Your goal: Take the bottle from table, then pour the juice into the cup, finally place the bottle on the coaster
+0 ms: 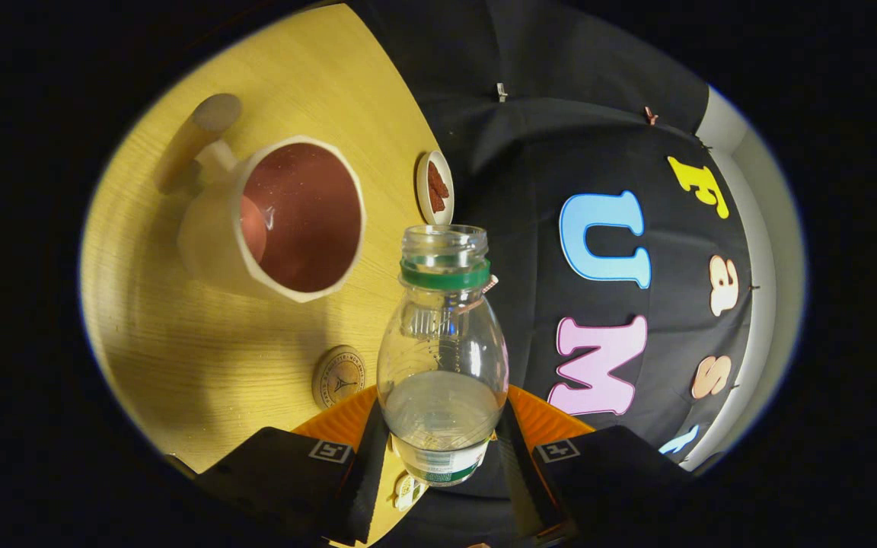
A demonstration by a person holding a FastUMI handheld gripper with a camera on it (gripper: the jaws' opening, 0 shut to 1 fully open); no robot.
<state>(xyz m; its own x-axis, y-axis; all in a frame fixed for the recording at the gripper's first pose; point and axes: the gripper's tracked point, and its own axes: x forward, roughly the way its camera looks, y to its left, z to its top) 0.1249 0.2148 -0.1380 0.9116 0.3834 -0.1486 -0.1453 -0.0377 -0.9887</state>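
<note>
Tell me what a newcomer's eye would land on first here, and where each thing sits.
First, the clear uncapped bottle with a green neck ring, gripped between the gripper fingers. Beyond the fingers, to the bottle's left on the wooden table, sits a white cup with a reddish-brown inside. A small round coaster lies just ahead of the fingers, beside the bottle.

Tongs [440, 449] clamped on the open bottle [442, 358]; cup [286, 221] upper left on the surface [180, 342], coaster [338, 376] just left of the bottle.
</note>
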